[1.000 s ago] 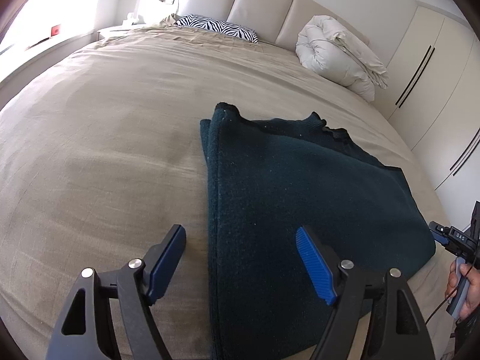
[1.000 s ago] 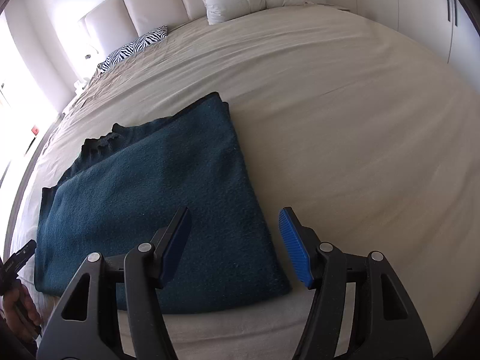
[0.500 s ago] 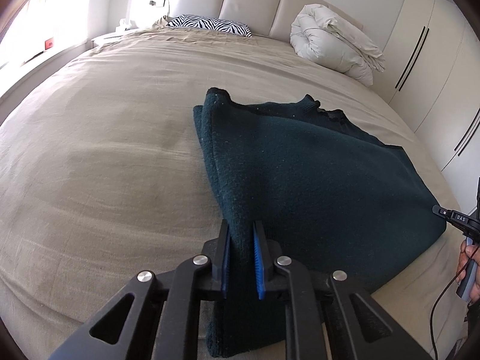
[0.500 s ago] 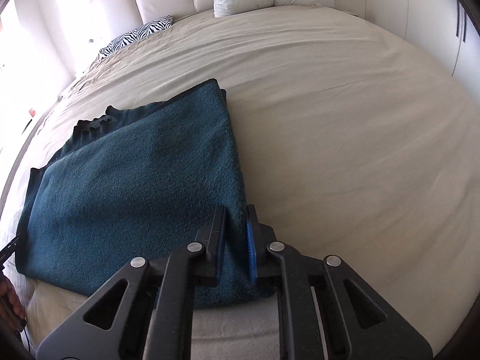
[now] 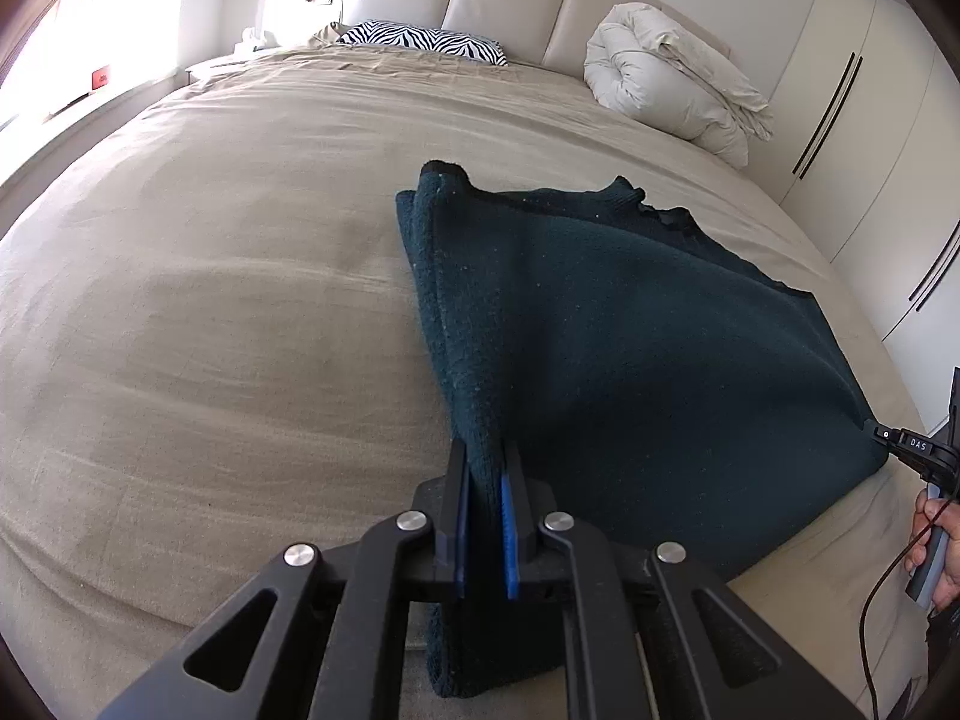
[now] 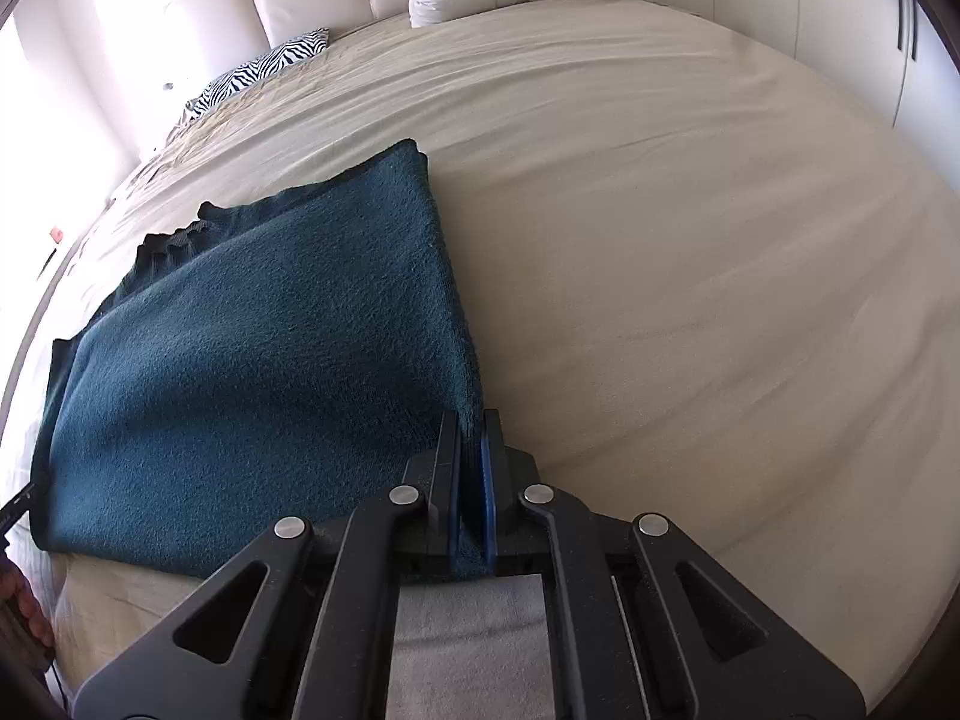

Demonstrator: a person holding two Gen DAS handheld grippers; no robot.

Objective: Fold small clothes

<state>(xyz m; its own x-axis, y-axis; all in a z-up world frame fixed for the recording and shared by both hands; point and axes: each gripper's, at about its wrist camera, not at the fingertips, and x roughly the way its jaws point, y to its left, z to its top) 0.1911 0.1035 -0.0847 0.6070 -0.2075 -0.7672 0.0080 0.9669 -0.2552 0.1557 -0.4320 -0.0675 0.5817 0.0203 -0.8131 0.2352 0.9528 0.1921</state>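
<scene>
On the beige bed cover (image 5: 210,312) a folded dark teal knitted sweater (image 5: 630,330) lies near the foot edge, its two near corners drawn up off the cover. The left gripper (image 5: 485,474) is clamped on the sweater's left near corner, and the right gripper (image 6: 472,438) is pinched tight on the right near corner. A zebra-print pillow (image 5: 426,39) and a rolled cream duvet (image 5: 666,75) sit by the headboard.
</scene>
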